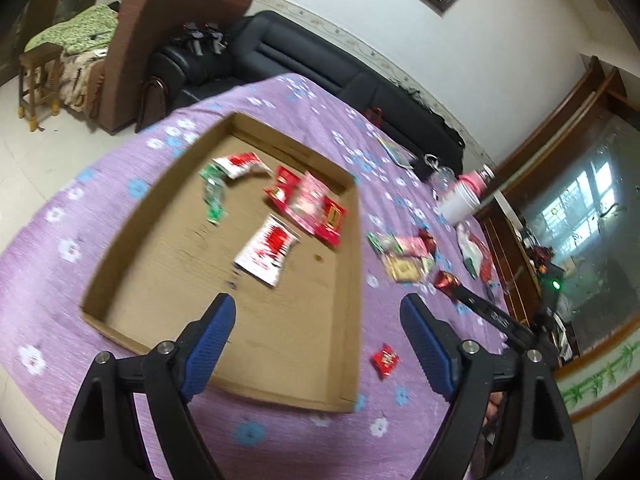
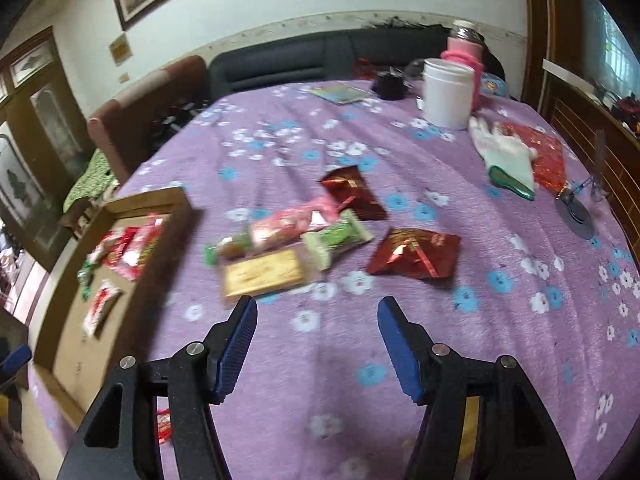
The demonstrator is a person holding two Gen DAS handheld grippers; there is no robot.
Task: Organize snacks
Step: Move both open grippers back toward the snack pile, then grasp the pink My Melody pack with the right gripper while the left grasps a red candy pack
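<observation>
Left gripper [image 1: 318, 312]: hovering spread over the box [image 1: 356, 280], holding nothing.
Right gripper [image 2: 318, 316]: hanging spread above bare cloth [image 2: 500, 340]; snack pile [image 2: 280, 248] lying ahead, blurred.

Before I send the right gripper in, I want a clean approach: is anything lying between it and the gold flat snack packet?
Nothing visible does. The right gripper hangs open above bare purple tablecloth, and the gold packet lies just ahead of its left finger, with only cloth between them.
</observation>
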